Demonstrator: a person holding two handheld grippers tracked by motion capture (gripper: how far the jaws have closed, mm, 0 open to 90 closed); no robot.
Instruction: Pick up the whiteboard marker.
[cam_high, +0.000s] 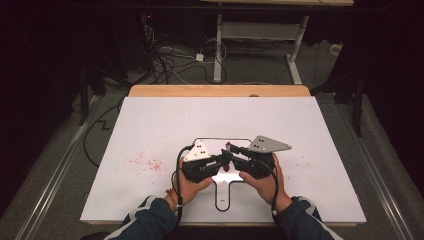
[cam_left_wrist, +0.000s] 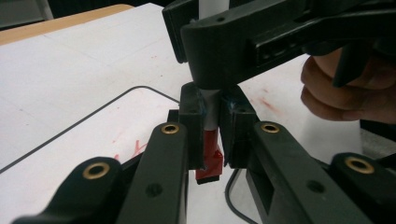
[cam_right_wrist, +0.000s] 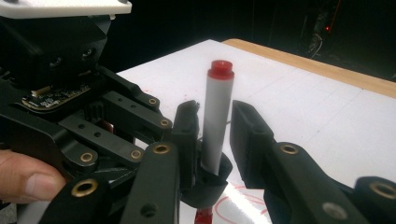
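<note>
Holding a red marker (cam_right_wrist: 217, 116) upright between them, the two tools meet near the front of the white surface (cam_high: 150, 125). The left hand-held gripper (cam_left_wrist: 211, 135) is clamped on the marker's lower end, pads pressed against the red cap (cam_left_wrist: 210, 161) and white barrel. The right hand-held gripper (cam_right_wrist: 215, 135) stands around the barrel higher up with its jaws apart, a gap showing on one side, so it does not seem to grip. My judgement: the marker is passing into the left tool's hold, or being uncapped; next the right one must either draw clear or close again without tilting the barrel. Farther off, red scribbles (cam_high: 145, 162) and a black outline (cam_high: 222, 172) mark the board; no containers are present.
</note>
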